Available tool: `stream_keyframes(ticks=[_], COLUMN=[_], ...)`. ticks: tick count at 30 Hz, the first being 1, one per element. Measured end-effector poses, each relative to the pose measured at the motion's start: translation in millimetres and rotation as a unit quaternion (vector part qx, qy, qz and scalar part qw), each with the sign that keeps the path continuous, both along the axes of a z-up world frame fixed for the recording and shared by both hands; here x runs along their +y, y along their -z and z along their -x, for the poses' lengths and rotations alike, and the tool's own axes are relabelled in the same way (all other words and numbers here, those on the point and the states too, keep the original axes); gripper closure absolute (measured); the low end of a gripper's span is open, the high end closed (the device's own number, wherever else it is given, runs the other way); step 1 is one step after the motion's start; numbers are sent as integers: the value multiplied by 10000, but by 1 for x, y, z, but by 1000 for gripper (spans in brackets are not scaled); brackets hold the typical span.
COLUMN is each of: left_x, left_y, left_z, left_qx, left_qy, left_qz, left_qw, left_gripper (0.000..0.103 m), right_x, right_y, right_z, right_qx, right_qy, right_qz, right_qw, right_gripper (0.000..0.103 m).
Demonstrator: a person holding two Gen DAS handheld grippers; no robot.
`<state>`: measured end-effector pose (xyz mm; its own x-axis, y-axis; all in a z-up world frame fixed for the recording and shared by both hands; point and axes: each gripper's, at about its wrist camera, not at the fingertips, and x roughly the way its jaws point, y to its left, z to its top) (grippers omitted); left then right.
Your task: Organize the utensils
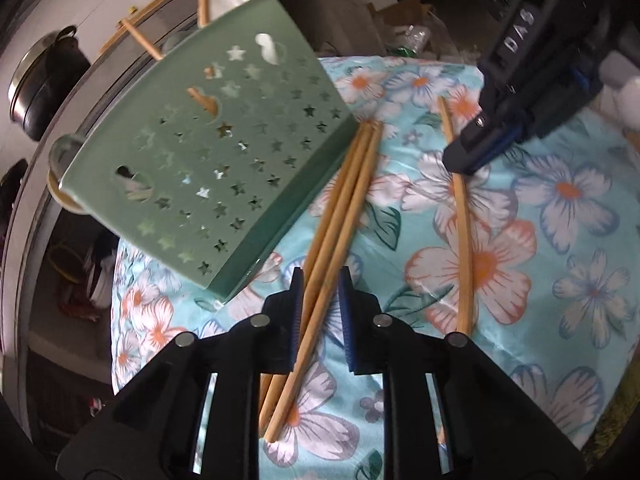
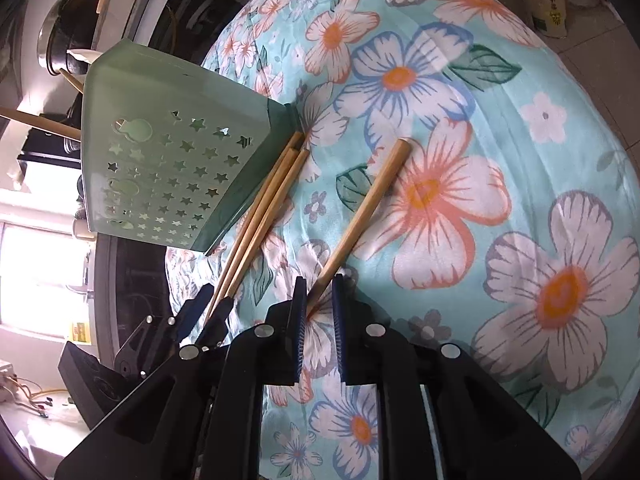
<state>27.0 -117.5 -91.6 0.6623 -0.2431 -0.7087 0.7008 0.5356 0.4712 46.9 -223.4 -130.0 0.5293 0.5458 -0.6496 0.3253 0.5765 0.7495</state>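
A green star-punched utensil holder point(image 1: 208, 152) point(image 2: 160, 160) stands at the table's left edge, with chopsticks and a white spoon sticking out of its top. Against its base lies a bundle of three wooden chopsticks point(image 1: 344, 208) point(image 2: 264, 208). My left gripper point(image 1: 322, 284) point(image 2: 210, 308) is shut on this bundle near its close end. A single chopstick point(image 1: 464, 240) point(image 2: 368, 208) lies to the right on the floral cloth point(image 1: 560, 240) point(image 2: 520, 120). My right gripper point(image 2: 319, 284) point(image 1: 466, 160) is shut on it, and the stick still rests on the cloth.
The round table drops off just left of the holder. Beyond that edge a dark metal pot point(image 1: 44, 80) point(image 2: 64, 28) sits by the wall. Boxes and clutter point(image 1: 404, 20) lie past the far edge. A printed bag point(image 2: 552, 4) stands off the table's right side.
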Motion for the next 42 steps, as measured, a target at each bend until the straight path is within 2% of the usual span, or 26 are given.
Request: stream_keyframes(ticks=[11,15,18,20,26,27,29,36,42], left_x=[-18,-21,-20,-17,-9,-7,-5,-21,-39], left_y=[9,7,0,-4,-10,-11,-12,-8,-2], left_z=[-4,0,3,2,-17,-23,-31,-55,-71], left_qx=[-190,-50,200,571,1378,1518,1711,2133,2270], left_qy=[168,239,301,318,114,61,6,97,36], left_qz=[-289,-225,-114,76,500,596,744,872,856], left_qw=[9993,9994,9993,9978,9891,9866,9824,9730,9701], left_gripper=[95,96,97,97,96,96,85,84,84], right_x=[-12,-13,-14,-14,-14,-14,-14,-15,-18], right_y=[7,7,7,7,7,7,6,6,9], right_z=[5,6,6,6,7,7,7,9,10], right_qx=[-56,-66,-73,-74,-83,-82,-84,-105,-91], right_qy=[-3,-10,-19,-12,-3,0,2,16,60], right_qz=[-179,-197,-201,-205,-211,-218,-219,-258,-361], right_qw=[9998,9998,9998,9998,9997,9997,9997,9996,9993], right_gripper=[90,90,90,90,90,90,90,90,91])
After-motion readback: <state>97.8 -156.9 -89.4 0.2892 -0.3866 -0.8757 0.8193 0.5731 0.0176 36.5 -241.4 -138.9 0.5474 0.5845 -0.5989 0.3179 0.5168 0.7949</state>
